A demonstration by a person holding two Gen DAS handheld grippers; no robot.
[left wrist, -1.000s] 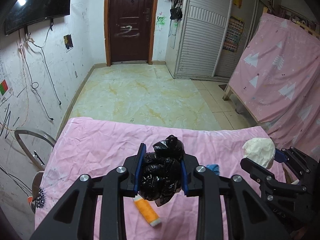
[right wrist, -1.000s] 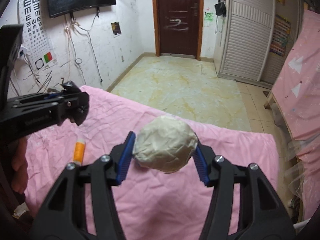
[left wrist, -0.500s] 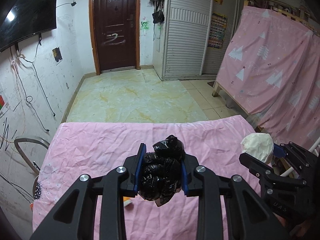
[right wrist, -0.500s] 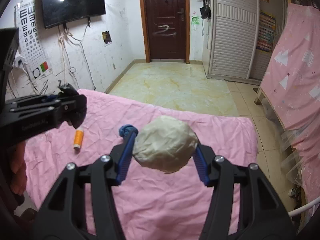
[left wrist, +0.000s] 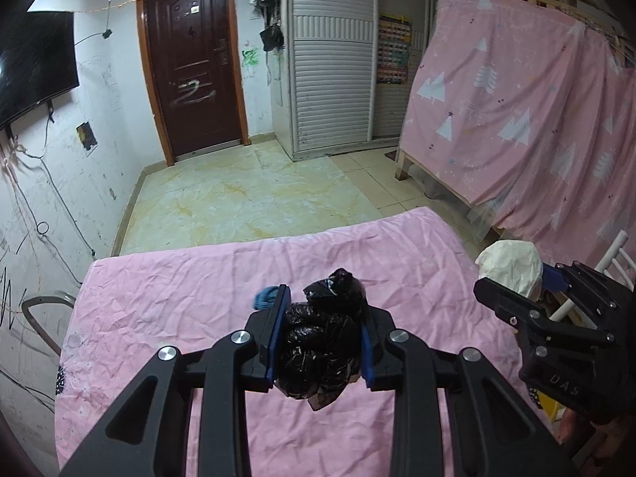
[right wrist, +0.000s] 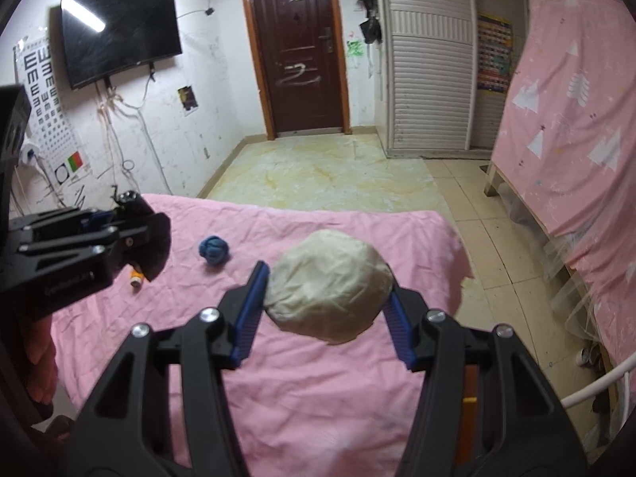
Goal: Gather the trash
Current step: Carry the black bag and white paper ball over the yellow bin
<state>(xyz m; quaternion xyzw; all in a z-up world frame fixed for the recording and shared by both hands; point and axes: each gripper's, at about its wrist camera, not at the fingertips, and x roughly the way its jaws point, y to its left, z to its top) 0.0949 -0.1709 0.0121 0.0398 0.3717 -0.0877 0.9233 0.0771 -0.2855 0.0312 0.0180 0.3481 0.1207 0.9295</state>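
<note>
Pink-sheeted bench (left wrist: 167,278) below: keep left tool (left wrist: 322,342) clenched on black bag wad (left wrist: 324,342), right tool (right wrist: 328,288) on cream paper ball (right wrist: 330,284), carrying both level until binned.

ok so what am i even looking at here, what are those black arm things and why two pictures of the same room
There is no robot here. A person holds a two-finger tool in each hand, and each tool carries a wide-angle camera looking forward along its fingers. That gives two pictures: one from the left tool, one from the right.

The left gripper has its jaws shut on a crumpled black plastic bag. The right gripper has its jaws shut on a cream ball of crumpled paper. Each tool also shows at the edge of the other's picture.

Below them is a surface covered by a pink sheet. On it lie a small blue wad and an orange tube, partly hidden behind the left tool.
</note>
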